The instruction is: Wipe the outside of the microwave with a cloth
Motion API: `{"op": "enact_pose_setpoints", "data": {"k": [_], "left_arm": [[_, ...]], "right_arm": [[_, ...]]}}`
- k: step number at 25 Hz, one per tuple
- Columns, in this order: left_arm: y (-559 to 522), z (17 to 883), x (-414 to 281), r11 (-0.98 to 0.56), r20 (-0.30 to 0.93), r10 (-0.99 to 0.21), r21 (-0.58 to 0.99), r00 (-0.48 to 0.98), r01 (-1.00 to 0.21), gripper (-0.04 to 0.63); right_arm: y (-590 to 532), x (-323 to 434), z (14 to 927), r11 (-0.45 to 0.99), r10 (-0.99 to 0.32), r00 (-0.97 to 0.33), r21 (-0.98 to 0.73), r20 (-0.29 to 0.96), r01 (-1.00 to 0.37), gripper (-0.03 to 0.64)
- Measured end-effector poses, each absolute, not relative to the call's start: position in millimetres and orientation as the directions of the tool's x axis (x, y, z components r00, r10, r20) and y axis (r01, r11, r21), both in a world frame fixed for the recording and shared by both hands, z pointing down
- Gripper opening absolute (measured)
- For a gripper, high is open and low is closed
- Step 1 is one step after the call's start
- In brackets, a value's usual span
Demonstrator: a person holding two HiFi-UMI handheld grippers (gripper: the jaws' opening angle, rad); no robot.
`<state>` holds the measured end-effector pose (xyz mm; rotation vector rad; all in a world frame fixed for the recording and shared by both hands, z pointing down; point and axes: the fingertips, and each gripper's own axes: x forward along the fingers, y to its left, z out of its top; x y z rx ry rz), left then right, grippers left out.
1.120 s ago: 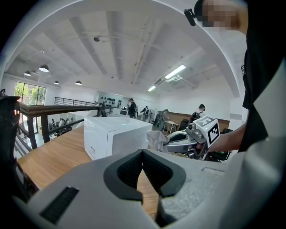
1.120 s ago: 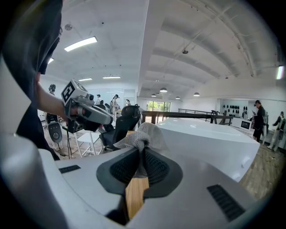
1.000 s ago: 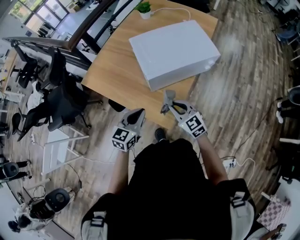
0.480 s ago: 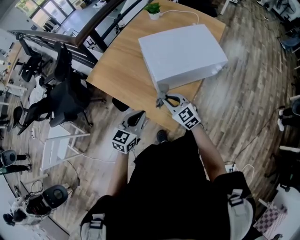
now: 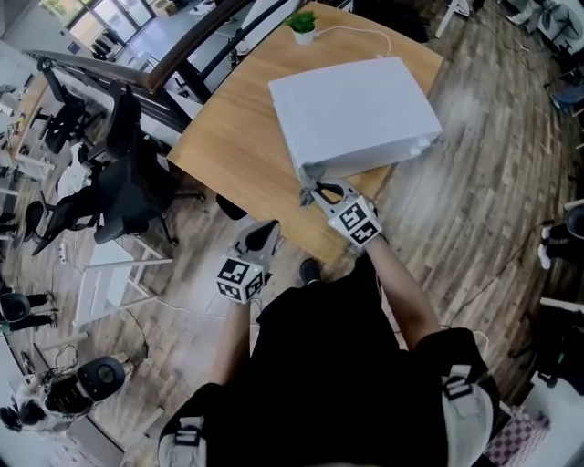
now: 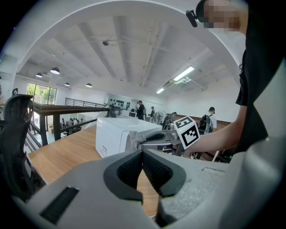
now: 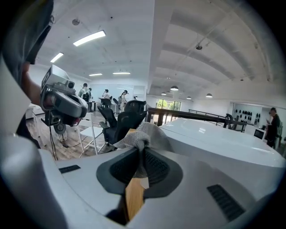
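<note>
A white microwave [image 5: 351, 109] stands on a wooden table [image 5: 237, 150]; it also shows in the left gripper view as the microwave [image 6: 117, 134] and fills the right side of the right gripper view as the microwave [image 7: 219, 143]. My right gripper [image 5: 312, 191] is shut on a grey cloth [image 7: 144, 134], and the cloth [image 5: 308, 177] is pressed at the microwave's near lower corner. My left gripper [image 5: 265, 233] hangs below the table's near edge, shut with nothing between its jaws.
A small potted plant [image 5: 302, 22] stands at the table's far corner with a white cable beside it. Black office chairs [image 5: 123, 178] and a white stand [image 5: 105, 278] are at the left. Wooden floor lies to the right.
My right gripper has moved up and away from me with the cloth, from the table's near edge to the microwave's near corner. The left gripper has stayed about where it was.
</note>
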<state>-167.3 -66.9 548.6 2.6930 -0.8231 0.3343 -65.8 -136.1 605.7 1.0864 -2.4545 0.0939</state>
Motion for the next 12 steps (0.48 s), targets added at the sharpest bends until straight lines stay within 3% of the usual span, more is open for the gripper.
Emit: {"op": "enact_pose_setpoints", "data": {"k": [12], "left_arm": [[-60, 548, -178, -0.737, 0.328, -0.567, 0.209, 0.756, -0.643, 0.002]], "right_arm": [[-171, -66, 612, 0.66, -0.703, -0.576, 0.079, 0.418, -0.747, 0.034]]}}
